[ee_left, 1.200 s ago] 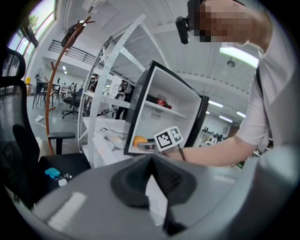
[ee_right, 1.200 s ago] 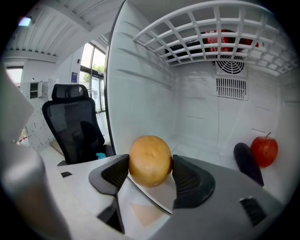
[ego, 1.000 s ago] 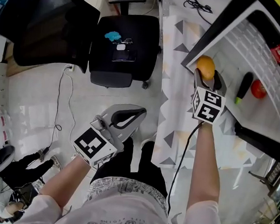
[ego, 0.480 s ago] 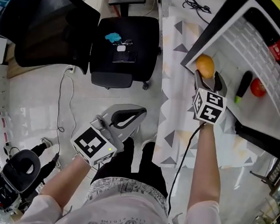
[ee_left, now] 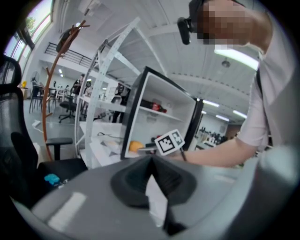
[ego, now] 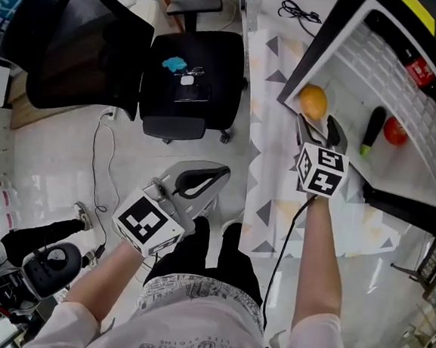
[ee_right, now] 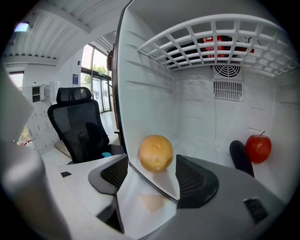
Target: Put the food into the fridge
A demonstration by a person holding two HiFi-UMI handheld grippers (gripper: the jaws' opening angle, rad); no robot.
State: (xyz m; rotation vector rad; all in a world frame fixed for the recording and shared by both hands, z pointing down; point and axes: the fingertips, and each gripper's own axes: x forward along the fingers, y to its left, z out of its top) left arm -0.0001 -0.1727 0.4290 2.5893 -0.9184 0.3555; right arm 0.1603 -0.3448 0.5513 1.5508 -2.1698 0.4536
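Judging from the head view, the task looks close to done. An orange (ego: pixel 313 103) sits on the fridge (ego: pixel 348 75) floor at its front corner, a dark long vegetable (ego: pixel 374 128) and an apple (ego: pixel 395 130) lie further along, and a red-labelled bottle (ego: pixel 422 72) rests on the wire shelf. No other food shows outside. The right hand-held gripper (ego: pixel 318 130) hovers at the floor's front edge with its jaws apart, just short of the orange. The left hand-held gripper (ego: pixel 200 183) hangs low over the room floor, well apart from the fridge.

The left gripper view shows that gripper's ribbed black pads pressed together on nothing.

In the right gripper view, the jaws gape either side of the orange without touching it, so it stands free. Its skin is dimpled and matte, its shape round. The apple is glossy with a stem, the vegetable smooth and blunt-ended. The walls are plain white plastic, and the shelf is a white grid.
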